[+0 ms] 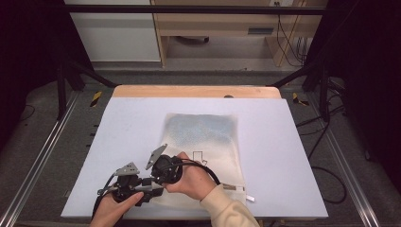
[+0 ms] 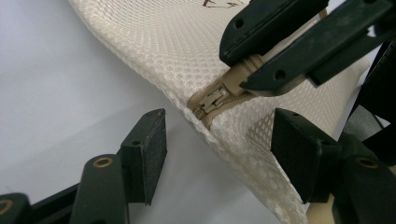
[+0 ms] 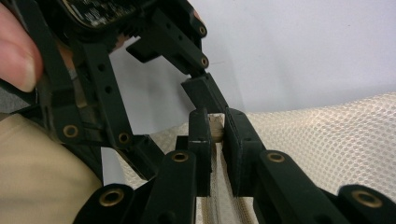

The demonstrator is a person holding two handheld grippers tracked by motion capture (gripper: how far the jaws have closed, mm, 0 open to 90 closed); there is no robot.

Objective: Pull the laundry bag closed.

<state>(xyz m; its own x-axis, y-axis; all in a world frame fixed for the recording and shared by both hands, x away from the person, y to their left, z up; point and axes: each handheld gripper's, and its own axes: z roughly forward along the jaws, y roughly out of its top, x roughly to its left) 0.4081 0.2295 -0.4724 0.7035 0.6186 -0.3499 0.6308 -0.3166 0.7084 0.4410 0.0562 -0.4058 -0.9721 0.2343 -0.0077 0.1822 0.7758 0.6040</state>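
In the high view, a soft mesh bag [image 1: 203,142] is seen lying flat on the worktop [image 1: 132,142], both grippers at its near left corner.

In the left gripper view, the left gripper [image 2: 219,144] is spread either side of the limp corner beside the zipper slider [image 2: 212,100]; a light cloth-only grip is judged best.

In the right gripper view, the right gripper [image 3: 217,128] is pinched on the stiff zipper pull tab [image 3: 215,125].

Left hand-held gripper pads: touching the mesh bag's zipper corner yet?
Apart. The left gripper view shows the left hand-held gripper straddling the mesh bag corner, with clear gaps between both pads and the fabric.
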